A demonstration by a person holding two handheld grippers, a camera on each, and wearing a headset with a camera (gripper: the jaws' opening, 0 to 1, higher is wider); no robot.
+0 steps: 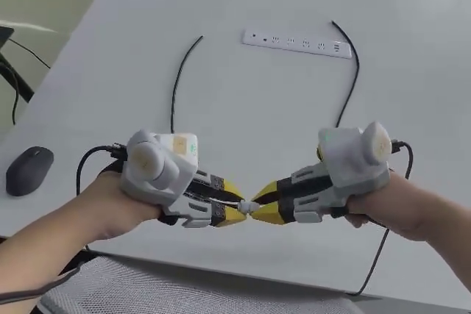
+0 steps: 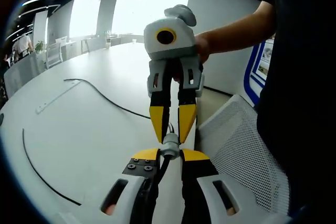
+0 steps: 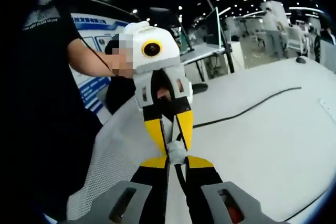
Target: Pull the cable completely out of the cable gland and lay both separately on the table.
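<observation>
Holding the cable gland (image 1: pixel 249 207) tip to tip above the near edge of the table (image 1: pixel 257 93), I see my left hand-held gripper (image 1: pixel 235 214) and right hand-held gripper (image 1: pixel 264 211) both pinched narrow on the black cable (image 2: pixel 161 169) running through it, one each side.

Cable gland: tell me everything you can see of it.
The cable gland is a small, pale grey, rounded piece, plastic by its look. It is held above the table, pinched between the left gripper and the right gripper, whose jaws close on it from opposite ends. A thin dark cable runs out of it, so it is not yet pulled free.
</observation>
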